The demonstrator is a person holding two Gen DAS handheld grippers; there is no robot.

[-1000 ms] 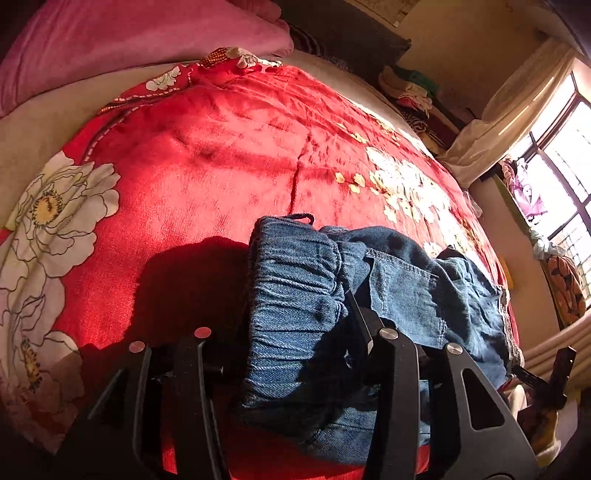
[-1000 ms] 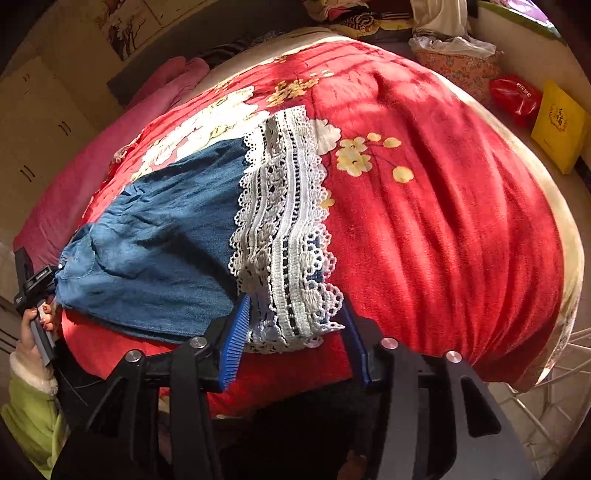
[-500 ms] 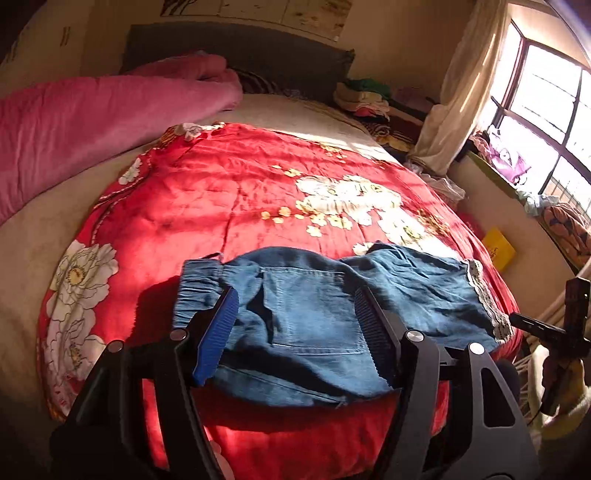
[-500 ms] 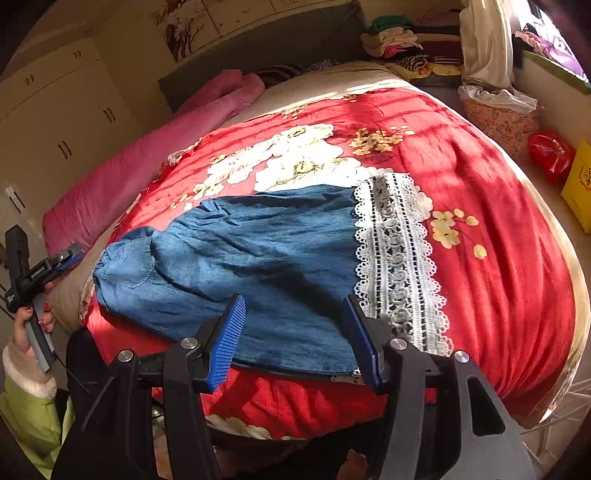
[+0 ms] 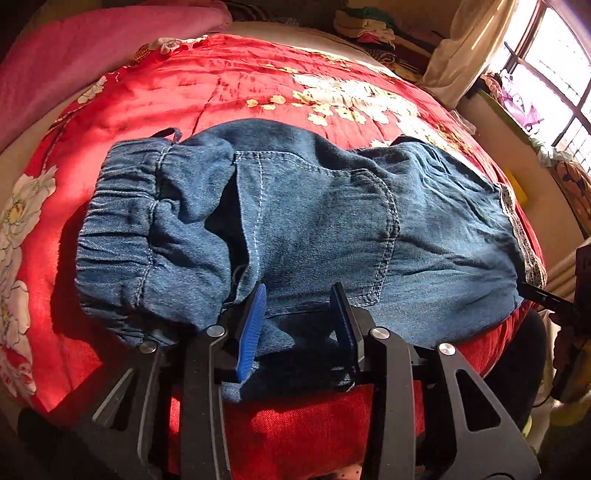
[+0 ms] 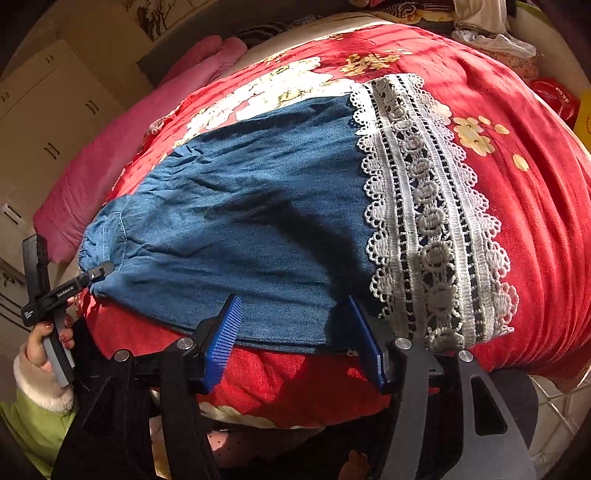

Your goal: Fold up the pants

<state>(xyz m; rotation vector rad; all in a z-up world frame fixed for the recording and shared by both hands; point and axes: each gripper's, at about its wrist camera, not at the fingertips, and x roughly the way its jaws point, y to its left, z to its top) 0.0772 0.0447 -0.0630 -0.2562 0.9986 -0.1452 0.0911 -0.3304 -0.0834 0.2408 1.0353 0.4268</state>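
Observation:
Blue denim pants (image 5: 303,221) lie flat across the red floral bedspread (image 5: 221,85), with the elastic waistband (image 5: 118,221) at the left and a back pocket facing up. A white lace hem (image 6: 432,214) ends the leg at the right. My left gripper (image 5: 299,314) is open, its fingers down at the near edge of the denim below the pocket. My right gripper (image 6: 295,328) is open at the near edge of the leg, just left of the lace. In the right wrist view the left gripper (image 6: 94,273) touches the waist end.
A pink quilt (image 5: 74,55) lies along the far left of the bed. Folded clothes (image 5: 365,29) and a curtain (image 5: 465,59) stand at the back right by the window. White cupboards (image 6: 48,122) line the wall. The bed's front edge is right below both grippers.
Both grippers have dropped back down to the near edge of the pants after pulling away. The pants now lie spread out flat, no longer bunched at the waistband.

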